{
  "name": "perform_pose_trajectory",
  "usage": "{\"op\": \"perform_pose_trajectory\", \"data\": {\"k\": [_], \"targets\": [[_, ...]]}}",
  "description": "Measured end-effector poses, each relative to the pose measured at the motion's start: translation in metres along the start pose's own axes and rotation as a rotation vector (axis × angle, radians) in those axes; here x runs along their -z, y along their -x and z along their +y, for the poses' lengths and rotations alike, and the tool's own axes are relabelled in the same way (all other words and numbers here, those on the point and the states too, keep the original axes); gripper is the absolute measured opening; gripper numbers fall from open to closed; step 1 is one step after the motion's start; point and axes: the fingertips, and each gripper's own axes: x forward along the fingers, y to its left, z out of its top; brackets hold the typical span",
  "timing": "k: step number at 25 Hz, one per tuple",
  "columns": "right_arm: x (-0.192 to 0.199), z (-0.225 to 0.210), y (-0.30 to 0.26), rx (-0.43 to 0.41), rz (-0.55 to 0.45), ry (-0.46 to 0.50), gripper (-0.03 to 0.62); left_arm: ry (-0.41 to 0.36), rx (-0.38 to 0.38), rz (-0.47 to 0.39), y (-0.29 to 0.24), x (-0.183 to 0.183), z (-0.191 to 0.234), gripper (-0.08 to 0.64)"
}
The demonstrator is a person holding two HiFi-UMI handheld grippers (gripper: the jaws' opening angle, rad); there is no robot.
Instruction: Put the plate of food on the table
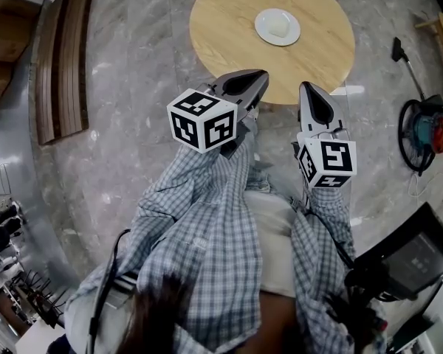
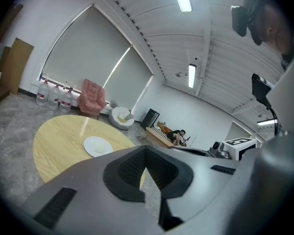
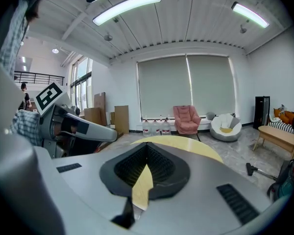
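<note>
Checked sleeves [image 1: 199, 223] are filling the bottom of the head view, nearest my lens, and running out to the two grippers. Beyond them the grey marble floor [image 1: 133, 124] is spreading across the whole frame. The round wooden table [image 1: 229, 21] is standing on it at the top centre. Off to the right a vacuum cleaner [image 1: 426, 131] is lying on the floor, well apart from the table.

The left gripper [image 1: 260, 76] is hovering in line with the table's near edge. Its own view is showing the jaws meeting at the tips with nothing caught between them. The right gripper [image 1: 308, 88] is hanging just beside it, also at the near edge. Its jaws are closing tight on each other and gripping nothing.

The white plate [image 1: 263, 26] is sitting on the tabletop near its middle, well apart from both grippers. A pale lump of food [image 1: 280, 26] is resting on it. I am seeing it too small to say what it is.
</note>
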Motion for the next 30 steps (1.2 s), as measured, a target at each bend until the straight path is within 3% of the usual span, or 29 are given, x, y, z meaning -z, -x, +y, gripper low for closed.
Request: {"op": "perform_pose_trajectory", "data": {"k": [30], "targets": [[0.002,0.02,0.012,-0.027,-0.016,0.02,0.008,-0.001,0.033,-0.011,0.018,0.008,-0.017,0.008]]}}
